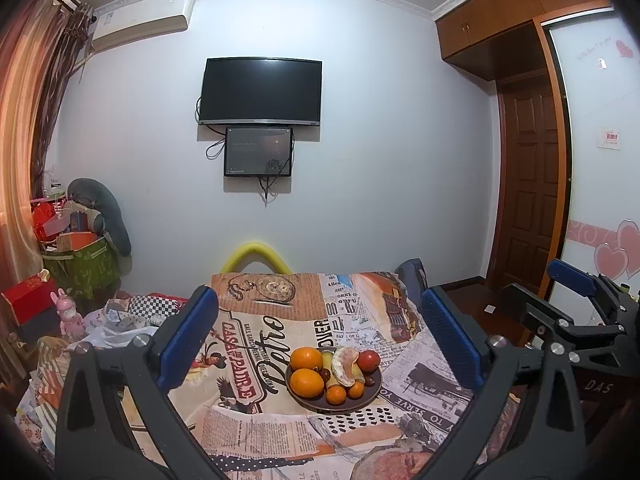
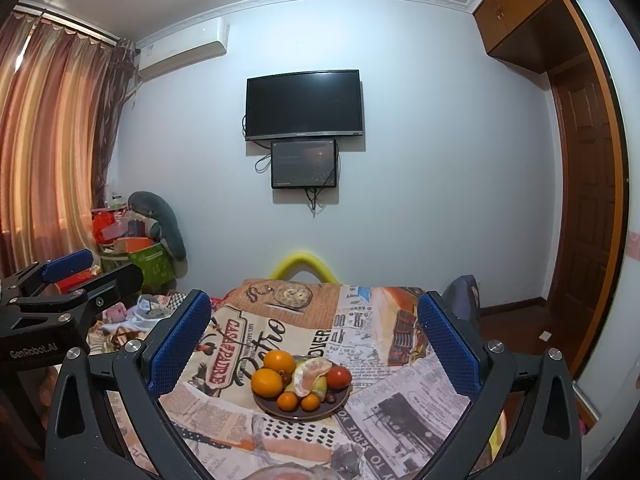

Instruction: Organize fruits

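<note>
Fruits (image 1: 334, 376) | oranges, tomato, peeled citrus | heaped on dark plate (image 1: 370, 398)

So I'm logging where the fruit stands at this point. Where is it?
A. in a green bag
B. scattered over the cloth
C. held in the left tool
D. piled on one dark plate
D: the oranges, peeled citrus and tomato all sit piled on the plate; both tools, left and right, are open and empty.

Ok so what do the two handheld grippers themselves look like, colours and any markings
Both the left gripper and right gripper have black angular plastic frames with silver screws and dimpled blue rubber finger pads. White lettering reads "GenRobot.AI" on the left body and "DAS" on the right. No cables or sleeves show.
</note>
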A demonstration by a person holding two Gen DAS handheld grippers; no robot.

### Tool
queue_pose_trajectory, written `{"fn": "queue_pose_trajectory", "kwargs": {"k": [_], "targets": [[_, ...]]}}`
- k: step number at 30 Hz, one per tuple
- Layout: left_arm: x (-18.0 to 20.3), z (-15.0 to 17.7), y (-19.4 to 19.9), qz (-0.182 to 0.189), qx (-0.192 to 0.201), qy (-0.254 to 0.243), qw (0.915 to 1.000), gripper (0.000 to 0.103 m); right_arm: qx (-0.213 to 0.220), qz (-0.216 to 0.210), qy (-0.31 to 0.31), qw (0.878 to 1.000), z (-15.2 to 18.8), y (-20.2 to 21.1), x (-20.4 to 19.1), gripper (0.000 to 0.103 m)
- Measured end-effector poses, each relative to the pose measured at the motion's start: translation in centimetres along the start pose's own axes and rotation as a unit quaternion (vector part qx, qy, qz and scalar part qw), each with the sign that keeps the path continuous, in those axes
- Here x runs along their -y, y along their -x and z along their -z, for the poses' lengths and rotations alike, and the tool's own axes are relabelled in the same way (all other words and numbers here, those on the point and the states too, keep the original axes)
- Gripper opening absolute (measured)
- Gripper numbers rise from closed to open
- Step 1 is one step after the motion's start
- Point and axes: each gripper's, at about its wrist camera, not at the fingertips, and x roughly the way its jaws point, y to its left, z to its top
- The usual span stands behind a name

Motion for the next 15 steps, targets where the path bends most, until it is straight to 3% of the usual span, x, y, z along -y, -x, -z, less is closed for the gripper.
{"fn": "queue_pose_trajectory", "kwargs": {"k": [15], "targets": [[0.0,0.14,-0.19,0.001,-0.002,-0.002,1.0,0.103,-0.005,-0.004,0.001,1.0,-0.13,-0.08,-0.33,0.103]]}}
